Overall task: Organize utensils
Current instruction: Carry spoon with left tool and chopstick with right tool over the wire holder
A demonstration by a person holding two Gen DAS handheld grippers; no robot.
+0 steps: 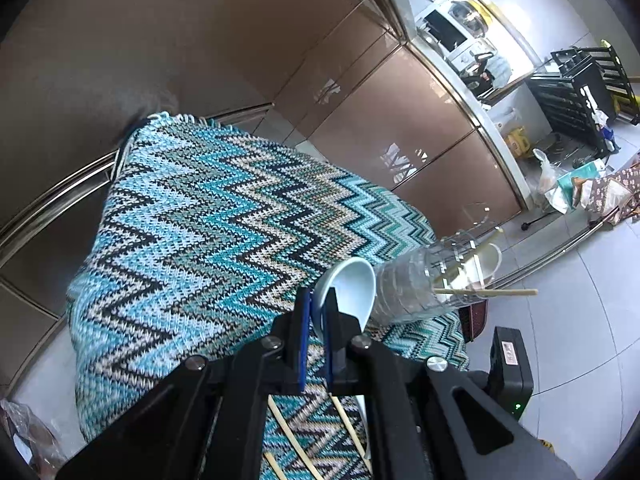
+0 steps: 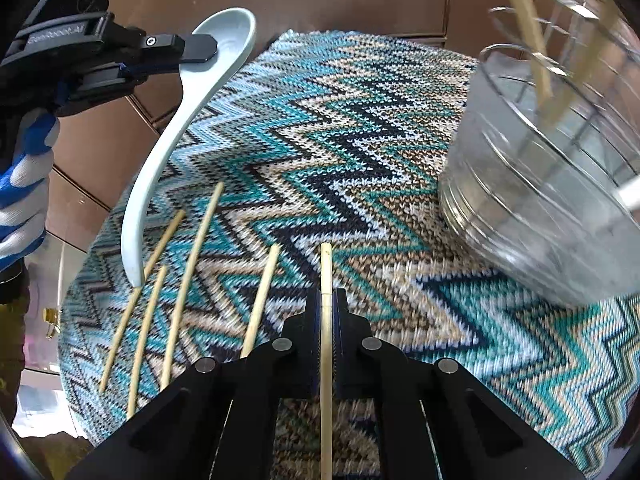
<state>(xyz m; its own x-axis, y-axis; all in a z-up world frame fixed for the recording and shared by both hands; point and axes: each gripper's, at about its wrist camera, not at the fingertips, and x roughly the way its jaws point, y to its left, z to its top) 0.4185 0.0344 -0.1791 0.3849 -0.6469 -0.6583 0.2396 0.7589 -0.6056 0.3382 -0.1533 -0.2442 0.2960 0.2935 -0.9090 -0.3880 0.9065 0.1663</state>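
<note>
My left gripper (image 1: 316,300) is shut on the bowl of a pale ceramic spoon (image 1: 352,288). In the right wrist view this left gripper (image 2: 200,46) holds the spoon (image 2: 160,160) tilted, handle hanging down toward the zigzag knitted mat (image 2: 360,160). My right gripper (image 2: 326,300) is shut on one wooden chopstick (image 2: 326,268) that lies lengthwise between its pads and pokes out ahead. Several loose chopsticks (image 2: 188,280) lie on the mat to its left. A clear ribbed holder (image 2: 540,200) stands at the right with chopsticks (image 2: 528,40) in it.
In the left wrist view the clear holder (image 1: 420,284) stands near the mat's edge (image 1: 448,344), just past the spoon, with chopsticks (image 1: 486,292) sticking out. Brown cabinet fronts (image 1: 360,120) lie beyond the mat. A gloved hand (image 2: 24,184) grips the left tool.
</note>
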